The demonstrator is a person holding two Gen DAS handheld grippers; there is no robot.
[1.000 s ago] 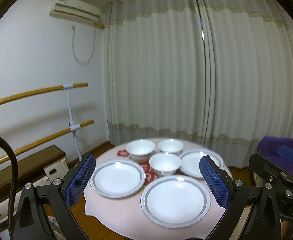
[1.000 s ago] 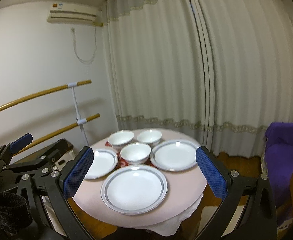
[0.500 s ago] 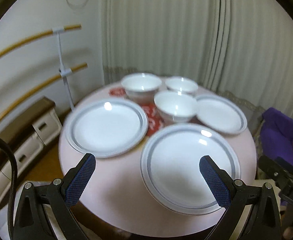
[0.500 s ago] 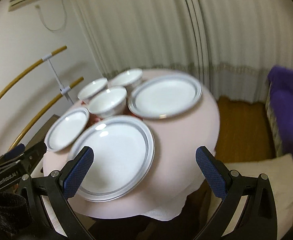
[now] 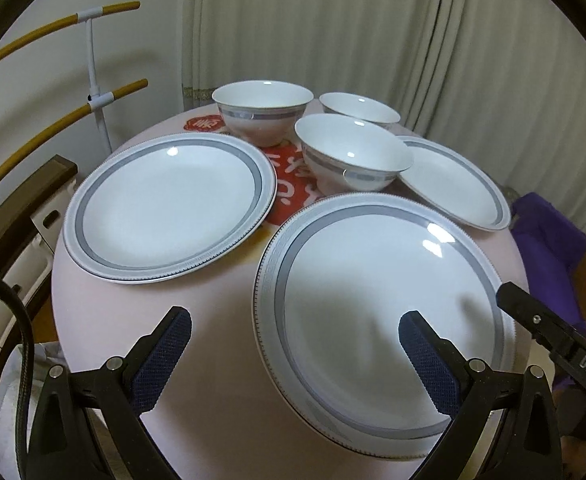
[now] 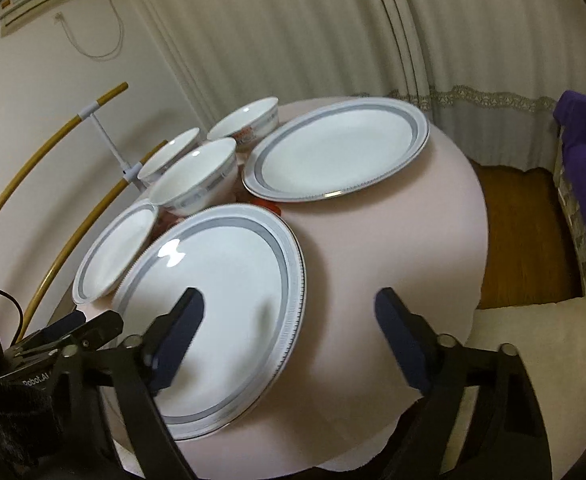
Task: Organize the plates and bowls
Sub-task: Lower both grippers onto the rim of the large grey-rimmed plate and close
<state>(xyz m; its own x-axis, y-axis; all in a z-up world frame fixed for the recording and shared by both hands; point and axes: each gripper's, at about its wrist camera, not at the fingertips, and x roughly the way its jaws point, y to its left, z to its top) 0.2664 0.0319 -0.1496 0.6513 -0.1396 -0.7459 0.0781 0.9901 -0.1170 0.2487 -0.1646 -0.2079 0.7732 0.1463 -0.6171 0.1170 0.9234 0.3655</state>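
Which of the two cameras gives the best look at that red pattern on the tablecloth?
The left wrist view. The red pattern lies open between the plates and bowls there, its white marks visible. The right wrist view shows only red slivers under the plate rims.

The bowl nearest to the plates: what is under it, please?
The nearest bowl stands on a red printed patch of the pink tablecloth. White characters show beside the bowl; the part of the print beneath its foot is covered and cannot be read.

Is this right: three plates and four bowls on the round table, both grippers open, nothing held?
Not quite: there are three bowls, not four, as the left wrist view shows. Three plates on the round table, left gripper and right gripper open, nothing held.
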